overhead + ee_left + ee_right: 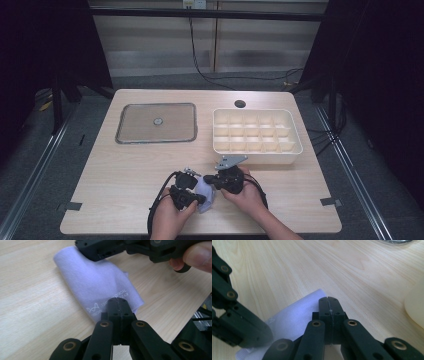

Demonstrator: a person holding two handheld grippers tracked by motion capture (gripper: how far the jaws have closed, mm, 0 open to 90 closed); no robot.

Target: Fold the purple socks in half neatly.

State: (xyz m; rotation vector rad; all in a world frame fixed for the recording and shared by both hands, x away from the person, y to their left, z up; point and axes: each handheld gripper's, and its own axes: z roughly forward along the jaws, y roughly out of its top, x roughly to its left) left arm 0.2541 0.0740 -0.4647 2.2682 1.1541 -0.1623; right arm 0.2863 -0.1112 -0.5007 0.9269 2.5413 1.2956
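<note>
A pale lavender cloth (pixel 206 194) with white printed lettering lies folded on the wooden table near its front edge, between my two grippers. My left gripper (pixel 201 198) comes at it from the left; in the left gripper view its jaws (pixel 117 300) are shut on the cloth (pixel 95 282) at the printed edge. My right gripper (pixel 209 178) meets the cloth's far end. In the right gripper view its jaws (pixel 328 299) are shut on the cloth (pixel 294 315), with a thin white sliver pinched between them. The right gripper (pixel 100 250) also appears across the top of the left gripper view.
A flat metal-rimmed tray (pixel 125 125) with a small round piece at its middle sits at the back left. A cream box (pixel 295 137) divided into several compartments stands at the back right, just beyond the right hand. A round hole (pixel 240 104) marks the tabletop behind it.
</note>
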